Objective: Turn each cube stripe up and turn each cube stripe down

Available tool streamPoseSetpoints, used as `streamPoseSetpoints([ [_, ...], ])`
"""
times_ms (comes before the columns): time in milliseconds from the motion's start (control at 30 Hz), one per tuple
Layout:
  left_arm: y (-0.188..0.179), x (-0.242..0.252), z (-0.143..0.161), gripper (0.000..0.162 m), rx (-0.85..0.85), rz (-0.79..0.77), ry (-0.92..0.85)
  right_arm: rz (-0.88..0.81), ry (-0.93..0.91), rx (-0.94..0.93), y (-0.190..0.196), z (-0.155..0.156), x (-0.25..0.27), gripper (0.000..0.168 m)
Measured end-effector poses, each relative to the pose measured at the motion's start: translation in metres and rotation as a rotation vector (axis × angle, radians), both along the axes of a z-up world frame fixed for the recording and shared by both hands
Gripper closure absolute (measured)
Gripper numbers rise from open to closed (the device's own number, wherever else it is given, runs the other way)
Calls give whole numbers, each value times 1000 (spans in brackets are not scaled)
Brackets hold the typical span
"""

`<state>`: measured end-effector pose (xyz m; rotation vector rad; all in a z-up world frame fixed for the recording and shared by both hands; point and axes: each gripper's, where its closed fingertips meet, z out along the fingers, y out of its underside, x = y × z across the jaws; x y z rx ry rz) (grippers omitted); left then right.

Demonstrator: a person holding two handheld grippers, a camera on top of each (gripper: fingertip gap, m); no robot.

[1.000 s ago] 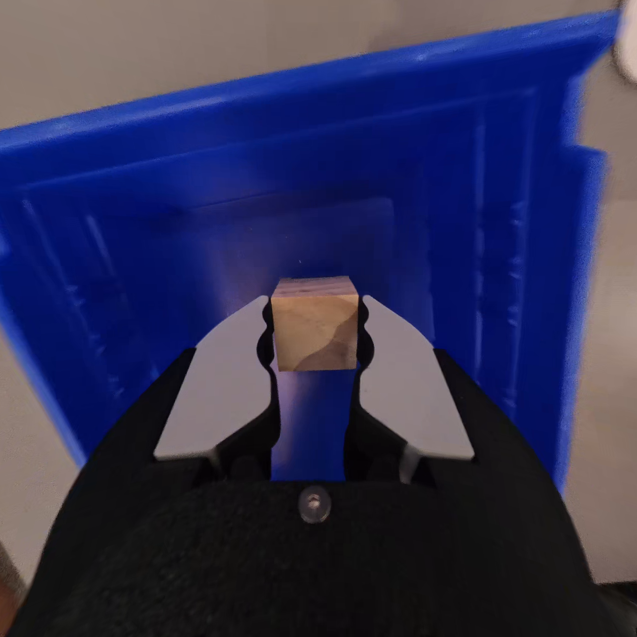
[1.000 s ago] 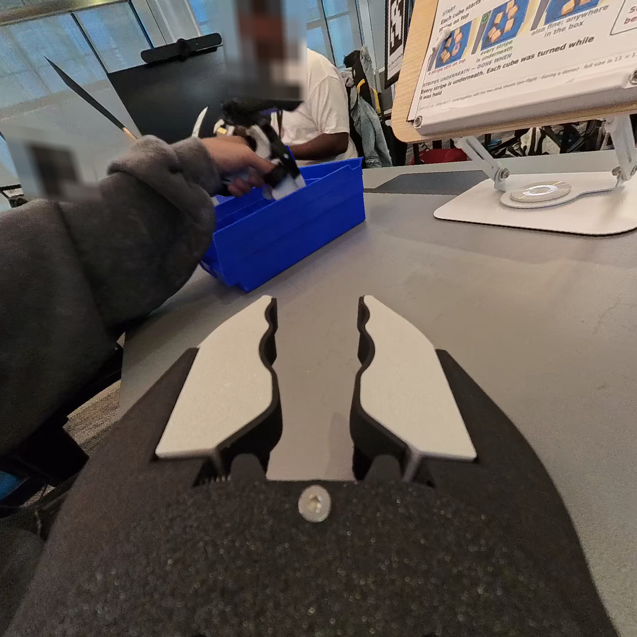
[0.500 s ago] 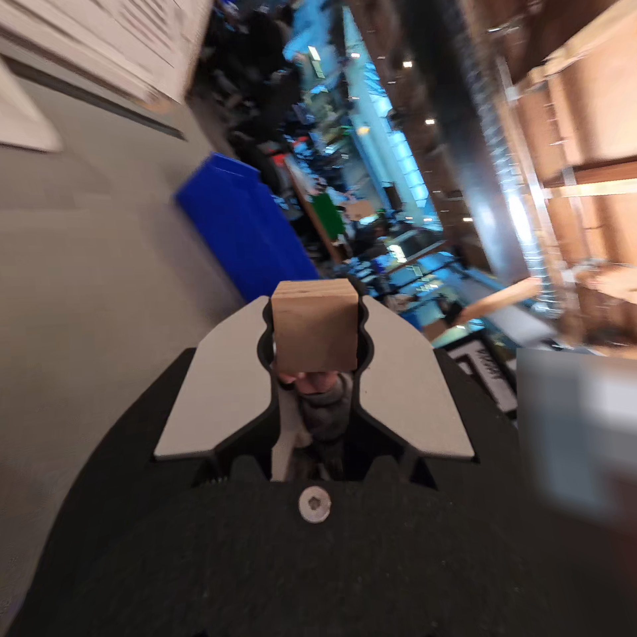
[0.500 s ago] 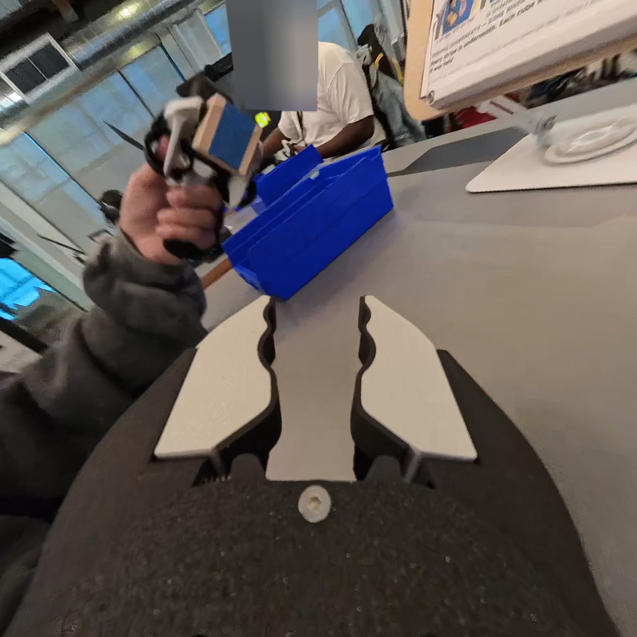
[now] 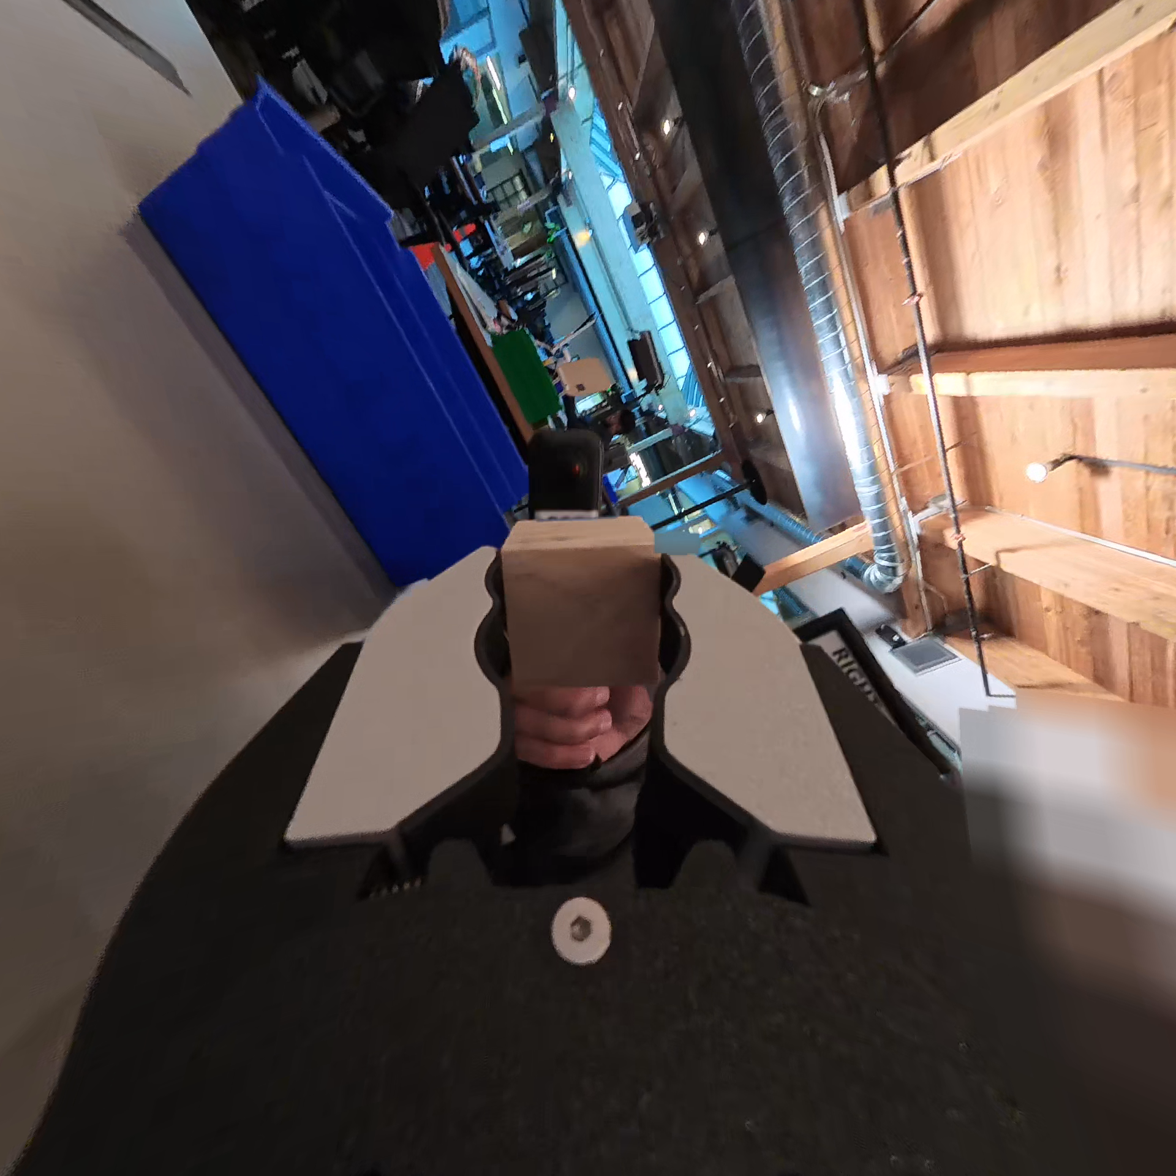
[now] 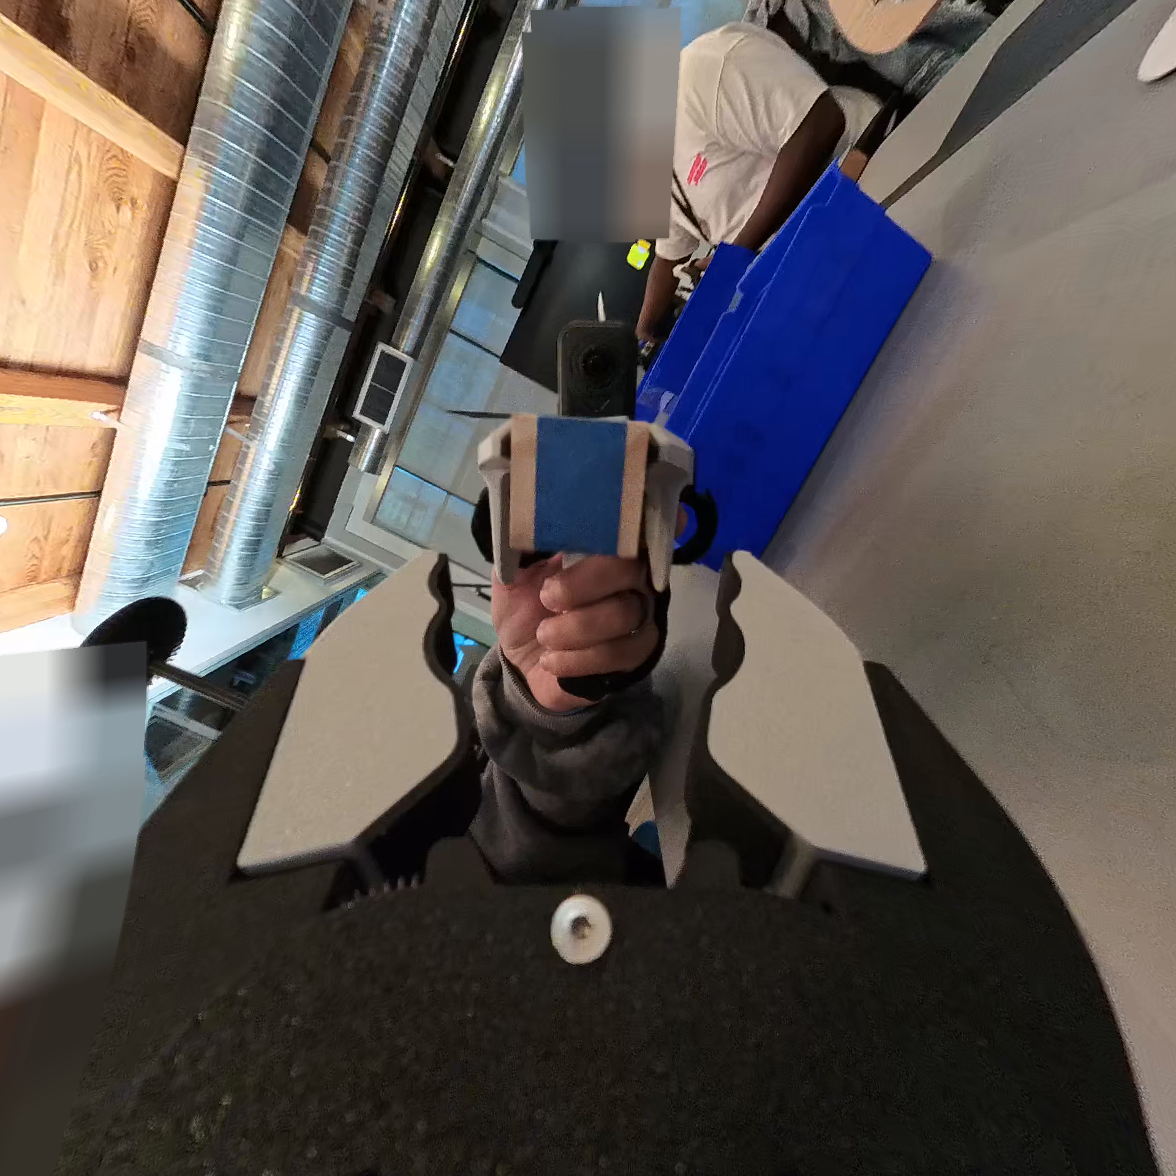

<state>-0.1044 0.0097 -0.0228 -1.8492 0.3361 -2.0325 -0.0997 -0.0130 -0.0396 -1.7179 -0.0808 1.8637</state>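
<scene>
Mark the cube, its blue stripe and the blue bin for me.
cube [image 5: 579, 611]: left wrist view, on the plain wood face turned to the camera.
blue stripe [image 6: 578, 487]: right wrist view, middle of the tape band.
blue bin [image 6: 795, 394]: right wrist view, on its outer side wall.

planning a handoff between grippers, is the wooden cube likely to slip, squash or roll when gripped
The wooden cube looks rigid, so it probably won't squash in the left gripper. Its flat sides sit flush against the fingers, so rolling seems unlikely. The blue stripe looks smoother than the bare wood, so perhaps slightly slicker.
</scene>
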Motion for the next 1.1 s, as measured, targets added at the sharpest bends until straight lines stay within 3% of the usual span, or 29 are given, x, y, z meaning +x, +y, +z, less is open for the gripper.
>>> streamPoseSetpoints([
  [267,-12,10,-19,118,0,-49,52,40,0,-7,-1,-10,-18,91],
  [333,-14,14,-22,118,8,-45,65,98,-10,-17,-5,-14,-18,123],
  [467,-17,16,-22,117,33,-64,80,99,-10,1,-5,-14,-15,123],
  [567,-19,5,-8,88,65,-68,49,69,1,28,-3,-6,-9,123],
  [667,-23,-11,-6,87,146,-30,87,46,-62,72,-5,0,1,123],
  [733,-39,-15,-19,87,232,-44,171,13,-120,123,-4,10,14,123],
  [900,-103,-21,-78,94,405,-93,390,-209,-430,255,12,38,97,123],
  [1033,-133,-19,-86,94,475,-178,439,-443,-907,196,39,22,201,123],
  [1100,-132,-18,-88,95,533,-171,486,-454,-1109,118,55,5,237,123],
])
